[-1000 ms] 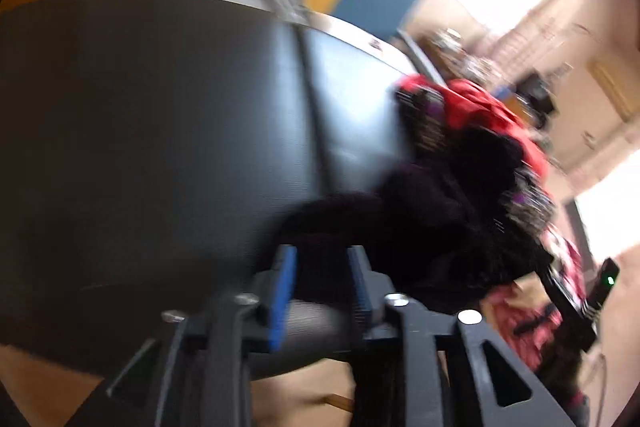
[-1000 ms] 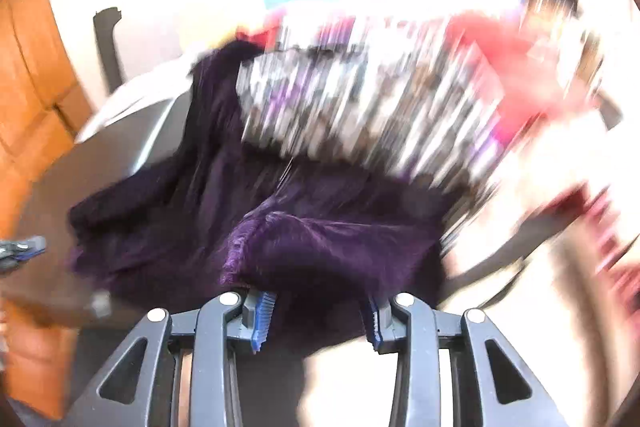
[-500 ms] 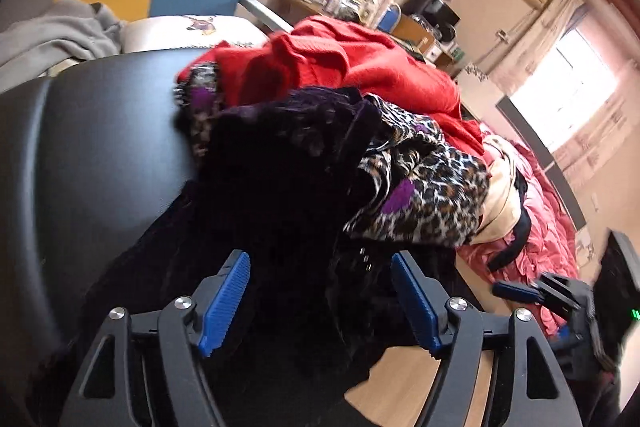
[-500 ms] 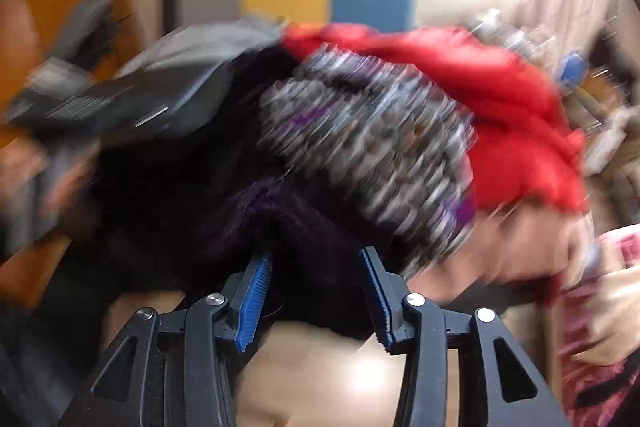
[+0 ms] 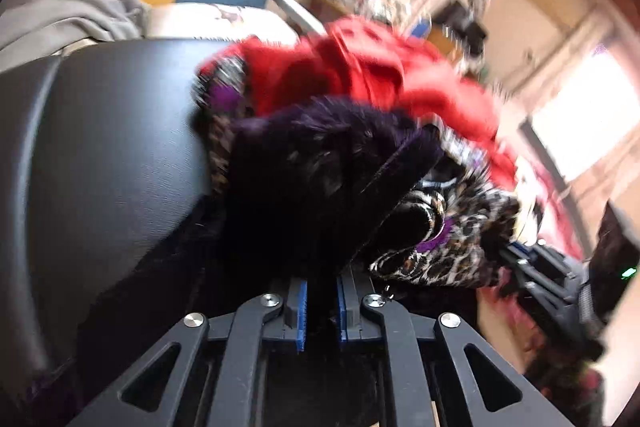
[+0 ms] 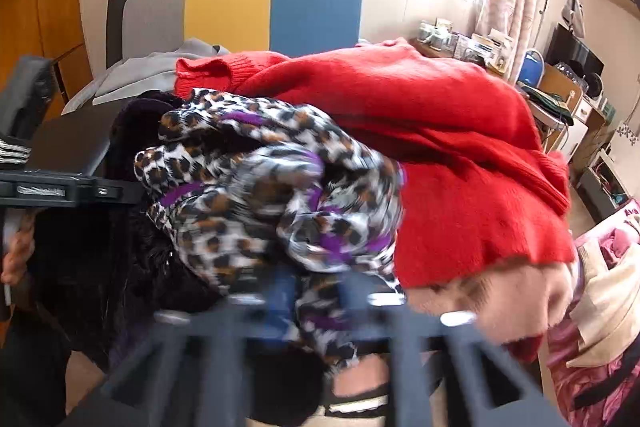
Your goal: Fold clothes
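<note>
My left tool (image 5: 319, 301) jaws just closed, blue pads pinching dark purple velvet garment (image 5: 312, 183). My right tool (image 6: 316, 301) blurred, jaws just closed narrow, leopard-print garment (image 6: 272, 195) between pads. Velvet piece drapes over black padded surface (image 5: 100, 147), touching leopard fabric. Red sweater (image 6: 440, 147) lies on top of heap, behind both. Grey garment (image 5: 68, 15) further back, beside yellow-and-blue panel (image 6: 272, 7).
</note>
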